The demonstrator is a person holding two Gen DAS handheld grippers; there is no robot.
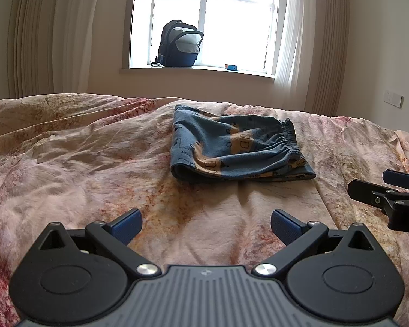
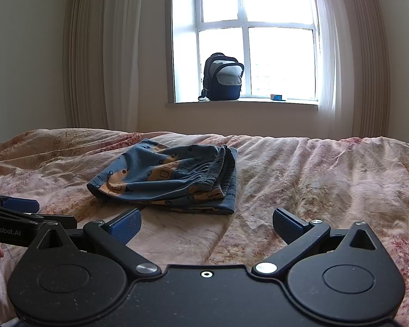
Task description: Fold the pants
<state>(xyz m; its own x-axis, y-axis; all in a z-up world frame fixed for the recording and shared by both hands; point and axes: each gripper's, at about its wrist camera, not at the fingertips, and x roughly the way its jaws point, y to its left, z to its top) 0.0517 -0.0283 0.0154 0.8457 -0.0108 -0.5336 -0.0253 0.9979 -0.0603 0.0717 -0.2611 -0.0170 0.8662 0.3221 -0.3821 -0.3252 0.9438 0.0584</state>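
Soft blue fleece with tan patches, so light, floppy and grippy rather than slippery. Sitting mid-frame in the left wrist view: kids' pants (image 1: 237,147), already folded into a thick bundle on the pink floral duvet (image 1: 81,169), elastic waistband (image 1: 289,139) bunched on its right edge. Best grabbed at that waistband or the lower-left folded corner, pinching all layers at once. Looks pretty much done, honestly. Left gripper (image 1: 205,226) low at bottom centre, level, aimed at the bundle, fingers spread wide, holding nothing. Right gripper (image 2: 207,226) same deal: hovering short of the pants, blue pads (image 2: 125,226) wide apart, empty.
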